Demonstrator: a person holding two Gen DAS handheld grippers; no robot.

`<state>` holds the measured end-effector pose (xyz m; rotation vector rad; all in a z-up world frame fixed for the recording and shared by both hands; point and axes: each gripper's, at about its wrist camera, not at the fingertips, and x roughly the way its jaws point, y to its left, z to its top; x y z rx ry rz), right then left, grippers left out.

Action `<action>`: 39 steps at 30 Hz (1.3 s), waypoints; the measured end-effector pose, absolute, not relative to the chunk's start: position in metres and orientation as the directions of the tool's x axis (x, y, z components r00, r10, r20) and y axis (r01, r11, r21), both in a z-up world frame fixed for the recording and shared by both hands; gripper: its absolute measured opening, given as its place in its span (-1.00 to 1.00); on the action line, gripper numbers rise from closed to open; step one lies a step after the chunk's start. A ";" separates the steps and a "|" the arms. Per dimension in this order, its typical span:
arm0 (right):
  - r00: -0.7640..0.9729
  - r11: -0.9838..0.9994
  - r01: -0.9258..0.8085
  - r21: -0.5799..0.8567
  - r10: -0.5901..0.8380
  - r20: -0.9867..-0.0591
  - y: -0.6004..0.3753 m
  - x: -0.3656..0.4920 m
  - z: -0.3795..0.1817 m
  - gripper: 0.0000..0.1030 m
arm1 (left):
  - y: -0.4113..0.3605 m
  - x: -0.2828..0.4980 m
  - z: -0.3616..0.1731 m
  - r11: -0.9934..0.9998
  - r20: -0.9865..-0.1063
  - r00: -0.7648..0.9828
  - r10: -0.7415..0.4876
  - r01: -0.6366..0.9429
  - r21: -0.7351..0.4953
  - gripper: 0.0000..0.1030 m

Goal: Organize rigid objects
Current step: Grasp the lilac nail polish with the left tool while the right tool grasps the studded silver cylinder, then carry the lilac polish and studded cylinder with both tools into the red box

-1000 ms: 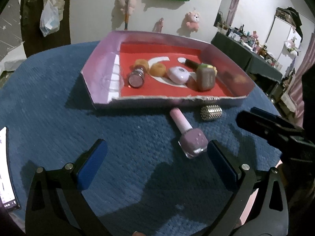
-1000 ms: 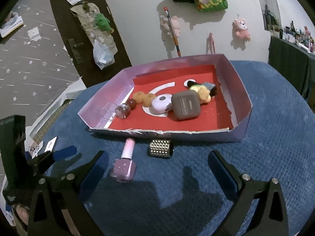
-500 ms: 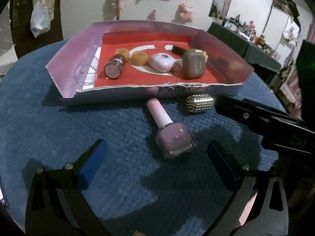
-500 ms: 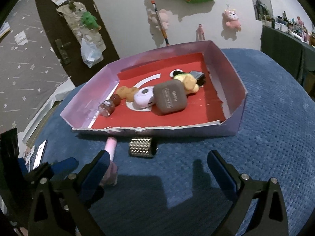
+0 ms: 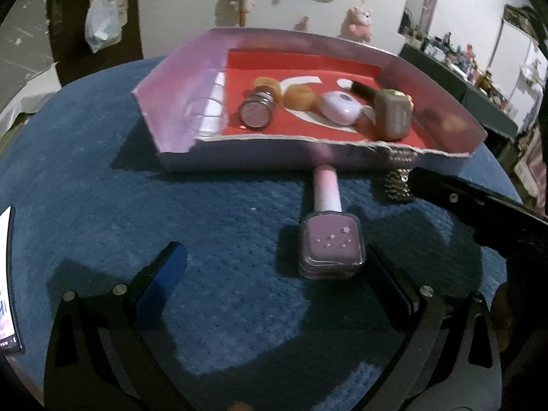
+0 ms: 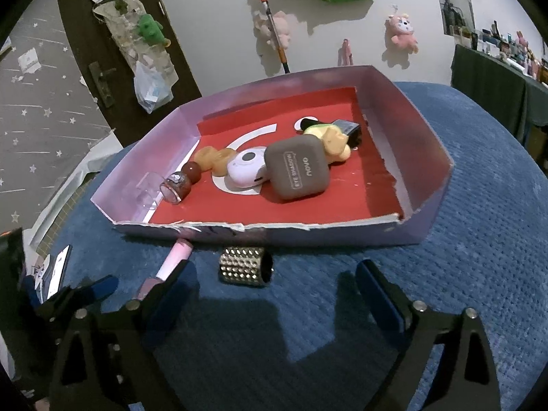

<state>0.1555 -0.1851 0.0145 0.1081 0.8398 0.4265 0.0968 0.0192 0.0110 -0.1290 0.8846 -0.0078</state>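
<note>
A pink nail polish bottle (image 5: 330, 236) lies on the blue cloth in front of the pink tray (image 5: 239, 159); its cap also shows in the right wrist view (image 6: 173, 262). A silver studded cylinder (image 6: 246, 266) lies beside it, partly hidden in the left wrist view (image 5: 397, 186). My left gripper (image 5: 274, 274) is open, its right finger next to the bottle. My right gripper (image 6: 274, 286) is open just before the cylinder. The tray (image 6: 342, 236) holds a grey case (image 6: 297, 167), a white case (image 6: 246, 167) and several small items.
A phone (image 5: 8, 281) lies at the left edge of the blue table (image 5: 222, 308). The right gripper's arm (image 5: 479, 205) crosses the right side of the left wrist view. A wall with plush toys stands behind the tray.
Both grippers have moved forward toward the tray. The bottle now lies close by my left gripper's right finger, and the cylinder sits nearer between my right fingers.
</note>
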 end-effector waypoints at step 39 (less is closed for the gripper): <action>0.551 0.856 -0.416 0.307 0.506 -0.663 -0.179 0.117 0.049 -0.38 | 0.008 0.066 0.048 0.980 -0.667 0.723 -0.183 0.081 -0.181 -0.34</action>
